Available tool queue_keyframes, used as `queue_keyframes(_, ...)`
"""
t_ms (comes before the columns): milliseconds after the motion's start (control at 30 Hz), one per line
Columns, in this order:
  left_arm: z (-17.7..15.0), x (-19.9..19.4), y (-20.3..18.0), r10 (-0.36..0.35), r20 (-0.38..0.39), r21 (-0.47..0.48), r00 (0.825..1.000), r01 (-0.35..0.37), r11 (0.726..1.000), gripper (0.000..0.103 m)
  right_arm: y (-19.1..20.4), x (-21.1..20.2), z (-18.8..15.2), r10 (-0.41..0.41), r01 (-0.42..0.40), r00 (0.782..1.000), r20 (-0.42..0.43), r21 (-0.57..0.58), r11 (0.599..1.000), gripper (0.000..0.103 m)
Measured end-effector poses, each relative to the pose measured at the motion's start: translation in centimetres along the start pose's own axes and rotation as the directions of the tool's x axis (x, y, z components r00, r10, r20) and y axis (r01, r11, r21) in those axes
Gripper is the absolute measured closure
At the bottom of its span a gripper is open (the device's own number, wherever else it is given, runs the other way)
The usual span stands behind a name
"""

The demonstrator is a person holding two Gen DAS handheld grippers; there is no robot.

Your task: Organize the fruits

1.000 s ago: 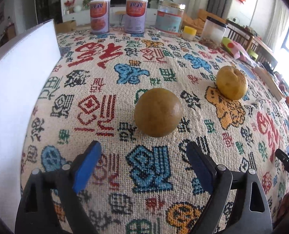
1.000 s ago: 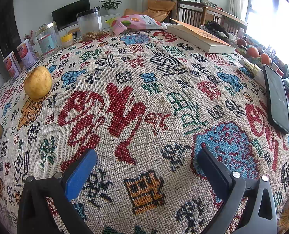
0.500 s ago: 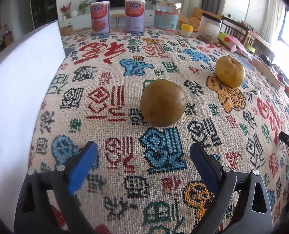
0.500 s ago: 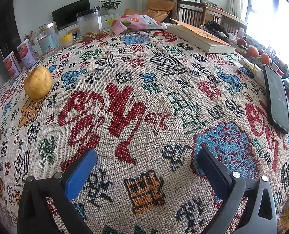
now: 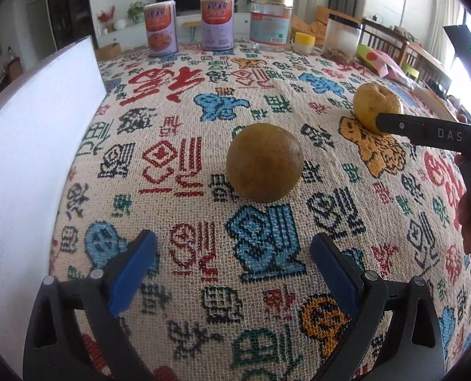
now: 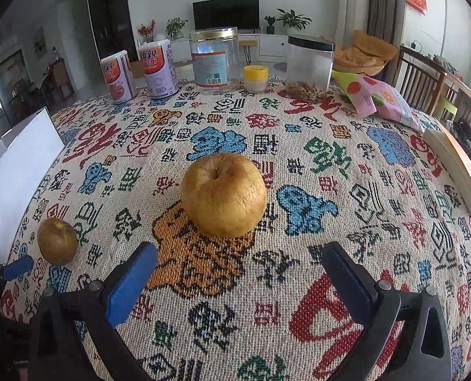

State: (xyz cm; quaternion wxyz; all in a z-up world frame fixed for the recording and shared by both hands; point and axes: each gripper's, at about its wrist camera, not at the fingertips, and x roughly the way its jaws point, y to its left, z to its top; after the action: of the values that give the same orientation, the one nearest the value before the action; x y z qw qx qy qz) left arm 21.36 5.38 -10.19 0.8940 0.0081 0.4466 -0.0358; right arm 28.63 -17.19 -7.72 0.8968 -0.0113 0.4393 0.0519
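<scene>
Two fruits sit on the patterned tablecloth (image 6: 330,158), each with a tool lined up on it. The left gripper (image 5: 232,270) hovers low with its blue pads spread wide, and the brown fruit (image 5: 265,163) sits just ahead of the gap, centred between the fingers but not yet inside them. The spread looks wider than the fruit, so I judge the tool only needs to go forward before it presses in

The right gripper (image 6: 238,276) is set the same way: fingers apart, nothing held, aimed at the yellow apple (image 6: 224,194), which rests stem-up on an orange figure in the weave. It looks wrinkled and possibly soft, so a gentle squeeze seems wise

The two fruits lie near each other but apart, so both hands can work without crossing. From the left camera, the right tool's black finger overlaps the apple's lower edge, though I cannot tell whether it touches. A white board (image 5: 29,146) stands along the left edge; perhaps the fruits belong there. Cans, jars and a snack bag (image 6: 378,101) line the far side, out of the way
</scene>
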Motion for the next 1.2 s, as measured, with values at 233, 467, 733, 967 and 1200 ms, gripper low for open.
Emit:
queue_keyframes(233, 0.0, 0.1, -0.1, 0.002, -0.001, 0.002, 1.000, -0.002, 1.000, 0.004, 0.2, 5.1, 2.5, -0.014, 0.016, 0.996, -0.088, 0.020, 1.000, 0.015)
queue_keyframes(467, 0.0, 0.1, -0.1, 0.003, -0.002, 0.003, 1.000, -0.003, 1.000, 0.004, -1.5, 2.2, 1.0, 0.121, -0.112, 0.990, -0.073, 0.122, 0.986, 0.036)
queue_keyframes(733, 0.0, 0.1, -0.2, 0.009, -0.003, 0.008, 1.000, -0.009, 1.000, 0.004, -1.0, -5.6, -6.1, 0.157, -0.151, 0.987, -0.044, 0.118, 0.981, 0.036)
queue_keyframes(967, 0.0, 0.1, -0.2, 0.010, -0.003, 0.008, 1.000, -0.010, 1.000, 0.004, 0.3, -6.2, -11.1, 0.103, -0.100, 0.995, -0.016, 0.125, 0.987, 0.036)
queue_keyframes(1200, 0.0, 0.1, -0.2, 0.010, -0.004, 0.008, 1.000, -0.010, 1.000, 0.004, 1.1, -6.4, -11.9, 0.055, -0.055, 0.998, 0.014, 0.066, 0.996, 0.036)
